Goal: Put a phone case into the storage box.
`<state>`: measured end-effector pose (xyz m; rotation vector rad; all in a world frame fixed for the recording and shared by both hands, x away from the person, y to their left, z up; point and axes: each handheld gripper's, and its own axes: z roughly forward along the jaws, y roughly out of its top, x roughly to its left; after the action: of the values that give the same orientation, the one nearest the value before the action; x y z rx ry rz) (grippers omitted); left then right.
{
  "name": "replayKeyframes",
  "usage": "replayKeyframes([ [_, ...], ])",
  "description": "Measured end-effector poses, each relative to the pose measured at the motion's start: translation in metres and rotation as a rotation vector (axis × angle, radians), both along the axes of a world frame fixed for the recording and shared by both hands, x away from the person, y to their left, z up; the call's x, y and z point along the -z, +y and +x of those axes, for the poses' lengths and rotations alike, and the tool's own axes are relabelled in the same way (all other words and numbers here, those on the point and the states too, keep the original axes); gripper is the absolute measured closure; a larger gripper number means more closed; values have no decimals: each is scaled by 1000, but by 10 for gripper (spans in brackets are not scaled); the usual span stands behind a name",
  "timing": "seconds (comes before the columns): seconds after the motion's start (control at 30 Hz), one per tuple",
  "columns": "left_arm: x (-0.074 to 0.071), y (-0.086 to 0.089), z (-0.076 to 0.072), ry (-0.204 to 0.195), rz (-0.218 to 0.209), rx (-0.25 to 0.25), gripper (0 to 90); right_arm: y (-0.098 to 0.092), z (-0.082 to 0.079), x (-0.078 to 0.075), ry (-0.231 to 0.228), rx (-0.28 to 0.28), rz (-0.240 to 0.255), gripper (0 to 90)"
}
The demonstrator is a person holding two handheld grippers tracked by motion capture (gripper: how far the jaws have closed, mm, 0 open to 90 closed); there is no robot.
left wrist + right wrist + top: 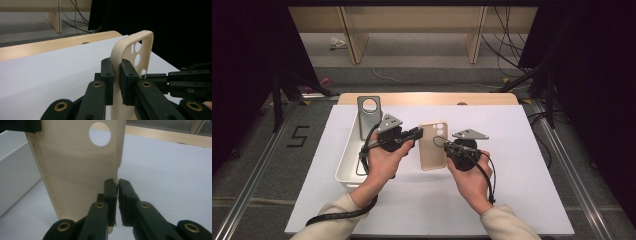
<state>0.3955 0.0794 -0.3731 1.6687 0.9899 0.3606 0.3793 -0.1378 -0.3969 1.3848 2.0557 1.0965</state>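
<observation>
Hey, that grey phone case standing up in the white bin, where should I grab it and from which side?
Probably the top edge of the grey phone case, coming down from above. It leans upright against the far end of the white rectangular bin, its round camera hole uppermost, so only that thin upper rim stands clear of the bin's walls for jaws to pinch across.

The phone case (pixel 432 145) stands between both grippers, right of the tray (pixel 348 159) holding another case (pixel 369 116).

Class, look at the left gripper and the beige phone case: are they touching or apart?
Touching. In the left gripper view, the left gripper has both pads pressed against the edge of the beige phone case, with no gap on either side.
</observation>
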Motion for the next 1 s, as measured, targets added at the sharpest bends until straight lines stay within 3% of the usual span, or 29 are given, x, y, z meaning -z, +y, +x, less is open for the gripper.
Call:
replayKeyframes([
  [0.13,-2,1,0,-25,4,-6,825,0,0,-1,-1,-7,9,807],
  [0.37,-3,4,0,-45,14,-18,825,-3,1,-1,-33,-47,21,598],
  [0.5,-3,5,1,-53,18,-23,825,-2,0,-1,-119,-100,-42,446],
  [0.67,-5,9,2,-70,17,-32,825,-6,-1,-4,-171,-160,-26,294],
  [0.8,-8,14,3,-89,20,-31,825,-14,-1,-5,-179,-187,18,231],
  [0.9,-10,16,4,-105,27,-28,825,-21,1,-5,-193,-204,-1,254],
  [1.0,-12,19,4,-117,34,-22,825,-28,2,-4,-196,-212,21,234],
])
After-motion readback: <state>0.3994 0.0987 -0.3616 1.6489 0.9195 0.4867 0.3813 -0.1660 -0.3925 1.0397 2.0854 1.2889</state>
